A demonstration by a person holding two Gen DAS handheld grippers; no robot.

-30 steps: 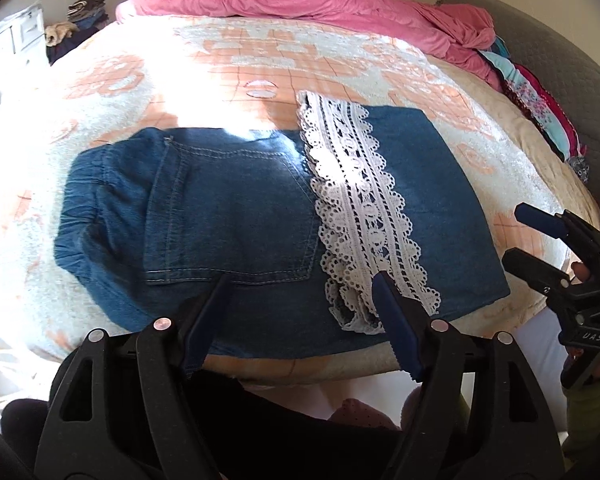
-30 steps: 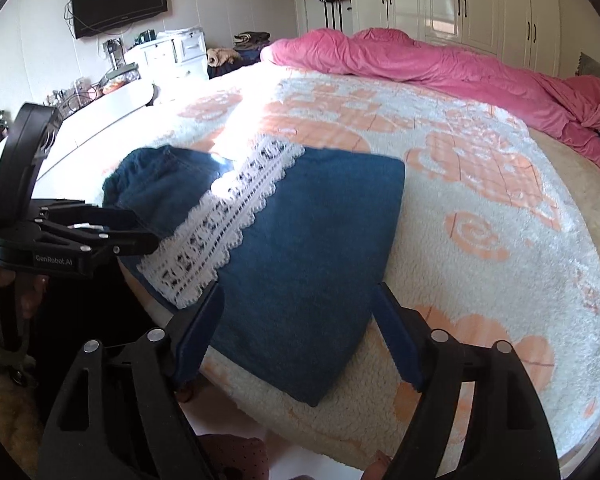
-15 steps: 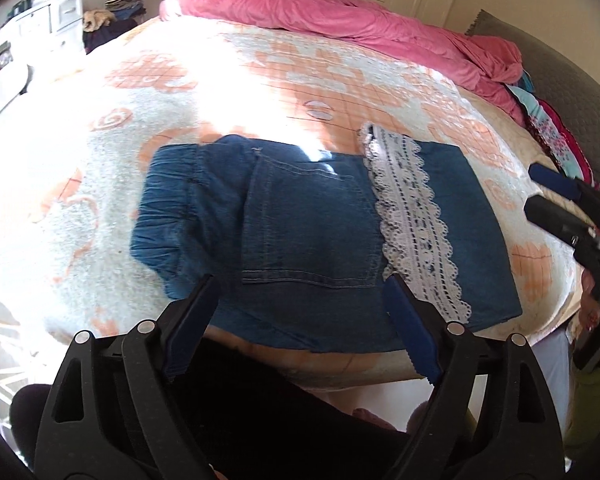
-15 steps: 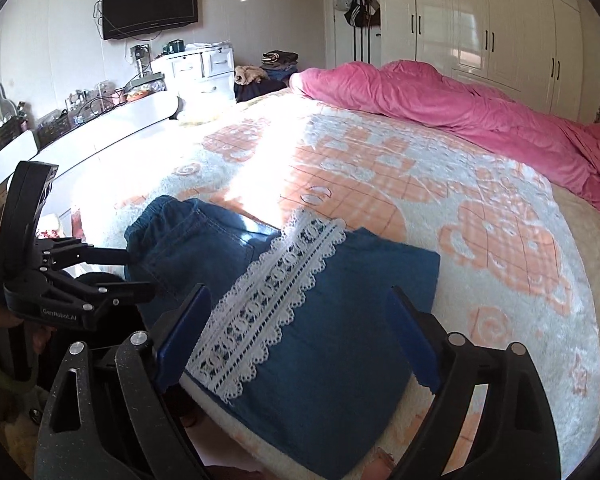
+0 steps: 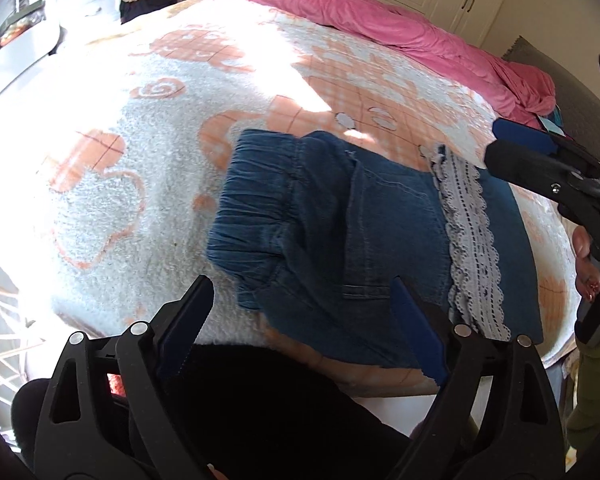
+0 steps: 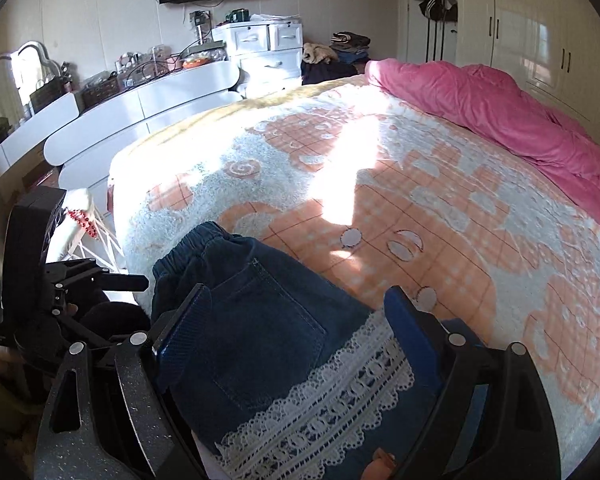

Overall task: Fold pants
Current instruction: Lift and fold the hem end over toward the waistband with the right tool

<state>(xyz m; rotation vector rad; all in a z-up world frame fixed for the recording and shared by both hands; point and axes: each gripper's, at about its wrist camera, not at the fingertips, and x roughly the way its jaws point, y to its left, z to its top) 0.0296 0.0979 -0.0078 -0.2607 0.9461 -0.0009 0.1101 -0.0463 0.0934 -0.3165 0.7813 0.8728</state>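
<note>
Folded blue denim pants (image 5: 364, 224) lie at the near edge of the bed, elastic waistband to the left and a white lace trim (image 5: 472, 240) across the folded leg. My left gripper (image 5: 300, 284) hangs above their near edge with its jaws opening; nothing is pressed between the pads. In the left wrist view my right gripper (image 5: 496, 144) enters from the right, above the lace end. In the right wrist view the right gripper (image 6: 296, 296) stands open over the pants (image 6: 268, 320) and the back pocket, holding nothing. The left gripper (image 6: 120, 274) shows at the left.
A white and orange blanket (image 6: 420, 208) covers the bed. A pink duvet (image 6: 500, 112) is bunched at the far side. A white curved desk (image 6: 140, 100) and a drawer unit (image 6: 268, 48) stand beyond the bed's left edge. The person's dark clothing (image 5: 260, 400) fills the near foreground.
Both grippers' jaws have spread wider. The left gripper has slid left toward the waistband. The right gripper has lifted and swung left, from over the folded leg to over the pocket.
</note>
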